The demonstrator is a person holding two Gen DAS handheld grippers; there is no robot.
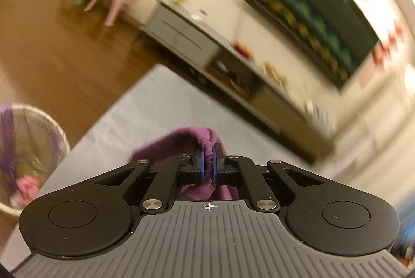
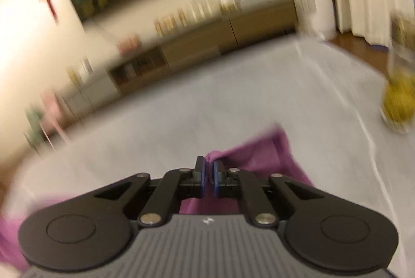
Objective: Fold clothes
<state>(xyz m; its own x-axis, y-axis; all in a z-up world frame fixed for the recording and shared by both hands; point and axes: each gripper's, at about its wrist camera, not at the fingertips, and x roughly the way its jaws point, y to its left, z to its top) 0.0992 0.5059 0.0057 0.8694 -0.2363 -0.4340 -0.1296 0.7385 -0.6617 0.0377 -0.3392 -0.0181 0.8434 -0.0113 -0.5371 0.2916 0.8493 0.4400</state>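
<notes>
My left gripper (image 1: 207, 161) is clamped on a bunched edge of the purple garment (image 1: 179, 140), cloth pinched right btwn the blue pads (image 1: 201, 161). Right gripper (image 2: 209, 169) is likewise closed on a fold of the same purple garment (image 2: 262, 153), fabric squeezed btwn its pads. So I'm holding it at two points, one per hand, above the grey sheet-covered table (image 1: 145, 106); the rest of the cloth hangs below and behind the fingers toward me, w/ a flap spreading off to the right in the right wrist view. Both views are smeared, so can't tell which part of the garment each grip has. What matters next, I reckon: the garment's span runs hand to hand, so pulling my hands apart should stretch it along that line before laying it flat on the sheet ahead. Neither hand looks nearer the table. A mesh laundry basket (image 1: 55, 127) w/ more clothes sits off the table's left edge
</notes>
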